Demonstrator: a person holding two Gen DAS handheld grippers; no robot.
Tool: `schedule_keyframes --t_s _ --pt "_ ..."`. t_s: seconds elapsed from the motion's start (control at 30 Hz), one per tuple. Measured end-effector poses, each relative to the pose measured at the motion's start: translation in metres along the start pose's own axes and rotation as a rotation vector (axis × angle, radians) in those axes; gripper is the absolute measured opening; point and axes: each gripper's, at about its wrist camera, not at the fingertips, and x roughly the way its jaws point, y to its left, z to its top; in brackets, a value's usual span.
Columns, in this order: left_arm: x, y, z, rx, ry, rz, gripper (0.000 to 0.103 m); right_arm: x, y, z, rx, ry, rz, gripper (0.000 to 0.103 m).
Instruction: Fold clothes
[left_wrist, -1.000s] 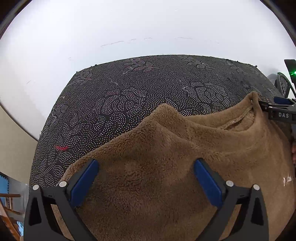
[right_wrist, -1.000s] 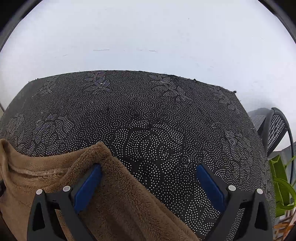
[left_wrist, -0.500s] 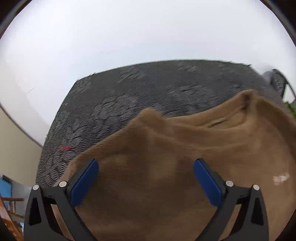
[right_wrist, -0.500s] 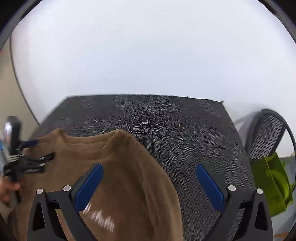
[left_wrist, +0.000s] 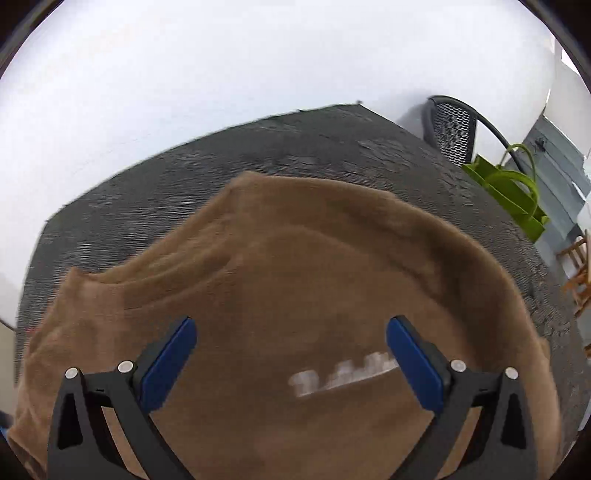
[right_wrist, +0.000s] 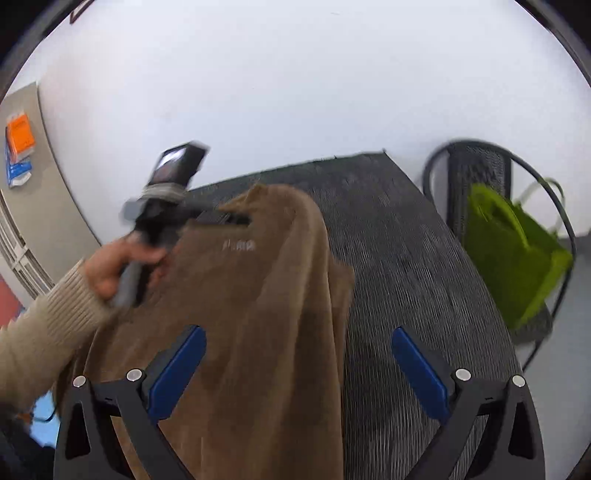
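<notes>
Holding both grippers, left gripper (left_wrist: 290, 356) and right gripper (right_wrist: 299, 369), spread wide with nothing pinched; brown fleece sweater (left_wrist: 295, 280) is spread on the dark worktop (left_wrist: 332, 140), logo up, no neat fold showing.

White lettering (left_wrist: 341, 373) on the brown fleece garment (left_wrist: 295, 280) blurred, unreadable; garment's lower part cut off.

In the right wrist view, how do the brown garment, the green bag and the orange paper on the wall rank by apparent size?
1. brown garment, largest, though it is nearest the camera.
2. green bag.
3. orange paper, smallest, but far off.
</notes>
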Motion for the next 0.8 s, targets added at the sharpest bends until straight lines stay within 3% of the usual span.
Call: schedule_keyframes --t_s 0.3,0.63,0.8 --pt "0.032 -0.031 0.012 -0.011 0.021 0.06 0.103 -0.023 0.03 -0.06 -0.045 0.067 0.048 0.102" --pt "0.049 -0.016 0.01 -0.071 0.044 0.051 0.103 -0.017 -0.01 -0.069 0.081 0.12 0.021 0.102" --pt "0.05 -0.02 0.01 -0.053 0.041 0.069 0.103 -0.007 -0.009 -0.074 0.068 0.164 0.069 0.084"
